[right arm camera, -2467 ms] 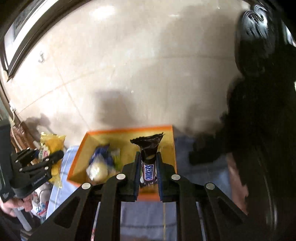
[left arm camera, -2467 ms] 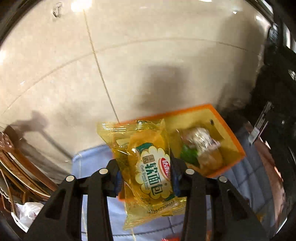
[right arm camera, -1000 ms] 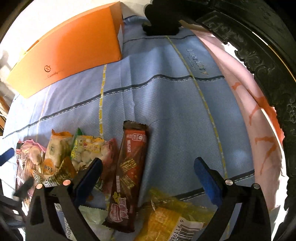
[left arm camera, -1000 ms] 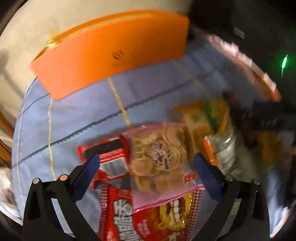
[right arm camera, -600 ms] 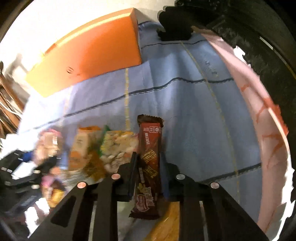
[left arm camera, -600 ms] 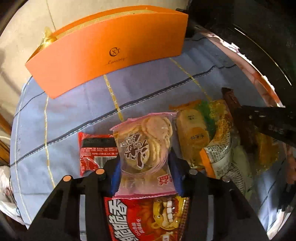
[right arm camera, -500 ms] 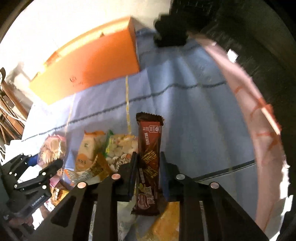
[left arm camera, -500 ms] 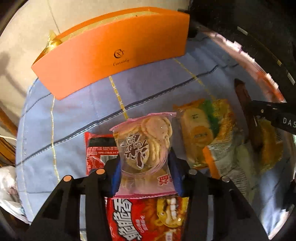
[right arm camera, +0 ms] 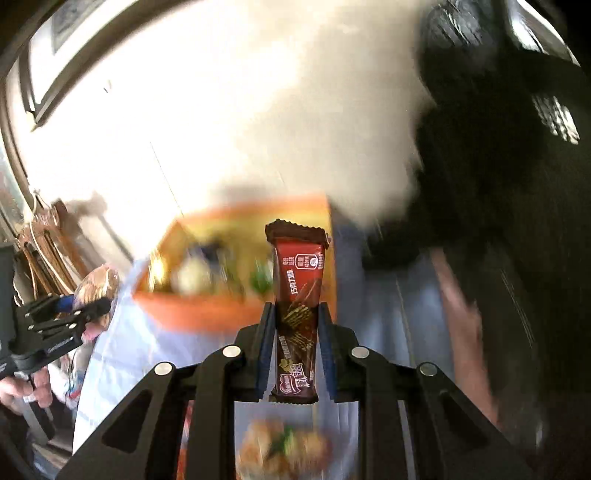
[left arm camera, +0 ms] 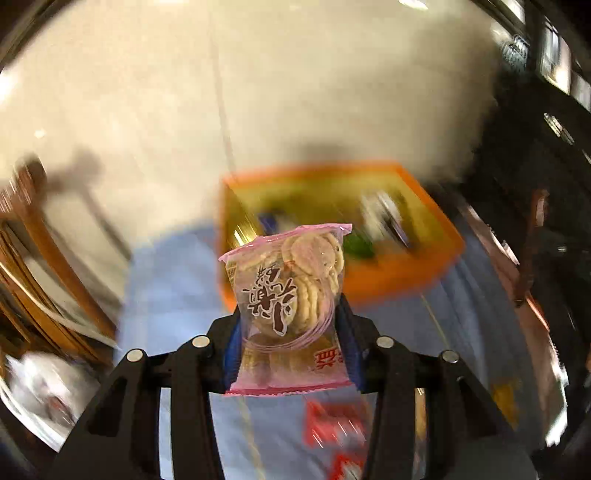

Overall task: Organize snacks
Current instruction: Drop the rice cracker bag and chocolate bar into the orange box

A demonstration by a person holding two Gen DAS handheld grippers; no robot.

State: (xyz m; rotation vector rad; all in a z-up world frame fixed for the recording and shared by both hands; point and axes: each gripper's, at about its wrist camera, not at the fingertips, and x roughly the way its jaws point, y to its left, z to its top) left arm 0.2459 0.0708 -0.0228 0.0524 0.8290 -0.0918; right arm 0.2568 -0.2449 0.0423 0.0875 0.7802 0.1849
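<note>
- Between the fingers of the left gripper, a pink-edged clear plastic packet of round crackers is clamped upright, held in the air short of the open orange cardboard box.
- The right gripper pinches a dark red-brown wrapped chocolate bar low on its length, also short of that box.
- Risks, as I judge them:
- The slick crinkly film could slide out of either grip.
- 2 grippers converging on 1 box might collide.
- An early release would land snacks on the blue cloth.

Domestic room, likely a dining area: glossy cream floor tiles, carved wooden chairs, blue tablecloth over the table, framed picture on the wall.
</note>
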